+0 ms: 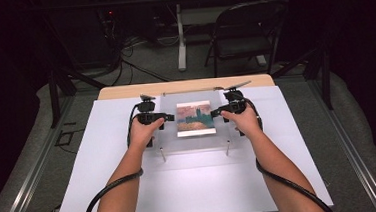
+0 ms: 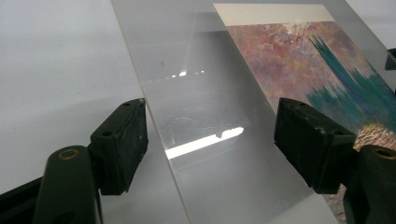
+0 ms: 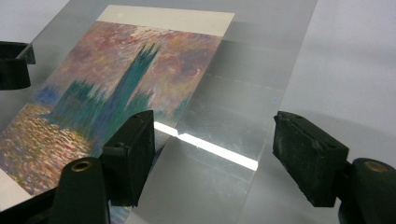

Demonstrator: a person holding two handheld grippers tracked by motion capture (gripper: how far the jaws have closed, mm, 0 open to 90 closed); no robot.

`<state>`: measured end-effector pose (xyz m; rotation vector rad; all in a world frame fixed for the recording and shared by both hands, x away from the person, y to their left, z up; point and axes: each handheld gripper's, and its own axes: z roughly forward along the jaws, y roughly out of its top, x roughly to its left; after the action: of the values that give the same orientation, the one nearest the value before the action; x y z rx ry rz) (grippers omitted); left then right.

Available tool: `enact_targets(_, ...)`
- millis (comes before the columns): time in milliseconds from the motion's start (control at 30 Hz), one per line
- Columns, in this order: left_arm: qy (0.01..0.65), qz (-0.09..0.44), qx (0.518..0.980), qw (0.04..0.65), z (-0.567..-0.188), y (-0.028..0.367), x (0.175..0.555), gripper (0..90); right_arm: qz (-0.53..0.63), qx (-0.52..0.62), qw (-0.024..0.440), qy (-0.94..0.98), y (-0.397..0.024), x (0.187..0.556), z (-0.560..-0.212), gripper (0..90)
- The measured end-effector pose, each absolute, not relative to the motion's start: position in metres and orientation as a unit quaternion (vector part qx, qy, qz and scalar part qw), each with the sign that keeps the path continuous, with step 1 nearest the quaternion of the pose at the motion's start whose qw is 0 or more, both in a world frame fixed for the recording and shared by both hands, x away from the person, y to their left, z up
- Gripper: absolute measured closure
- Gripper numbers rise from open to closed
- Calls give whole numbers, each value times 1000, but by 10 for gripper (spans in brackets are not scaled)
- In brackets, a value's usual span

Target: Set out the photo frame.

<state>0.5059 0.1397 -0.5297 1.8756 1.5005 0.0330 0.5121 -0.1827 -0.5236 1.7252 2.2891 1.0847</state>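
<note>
Clear acrylic sheet point(image 1: 197, 144) over pink, teal and gold painted print point(image 1: 195, 118) on white board point(image 1: 191, 186)

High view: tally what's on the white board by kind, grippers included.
Grippers: 2, left gripper, right gripper
Clear acrylic panel: 1
Painting print: 1
Metal standoff pins: 2, and
Total: 6

I see a clear, glossy plastic pane point(image 2: 210, 140) catching glare, over a matt paper print point(image 3: 116, 84) with rough-looking brushwork. The jaw pads point(image 3: 308, 154) look like dull black rubber. The table sheet point(image 1: 191, 186) is smooth, matt white.
</note>
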Motion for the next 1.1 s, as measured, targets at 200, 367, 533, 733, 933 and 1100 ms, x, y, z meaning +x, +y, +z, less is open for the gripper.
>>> enact_targets(200, 584, -2, 726, 362, -531, 138, 507, 226, 361, 571, 26, 737, -184, 514, -527, 279)
enact_targets(367, 584, -1, 727, 361, -531, 138, 507, 227, 359, 573, 21, 736, -184, 515, -527, 275)
enact_targets(533, 584, 2, 728, 359, -530, 138, 507, 235, 363, 577, 9, 732, -183, 515, -529, 266)
enact_targets(733, 590, 2, 722, 360, -530, 139, 506, 260, 359, 576, 14, 735, -183, 516, -527, 283)
enact_targets(933, 590, 8, 725, 356, -527, 137, 505, 263, 360, 574, 22, 735, -183, 514, -526, 290)
enact_targets(1100, 593, 12, 719, 363, -525, 139, 503, 292, 364, 572, 26, 734, -183, 511, -524, 292)
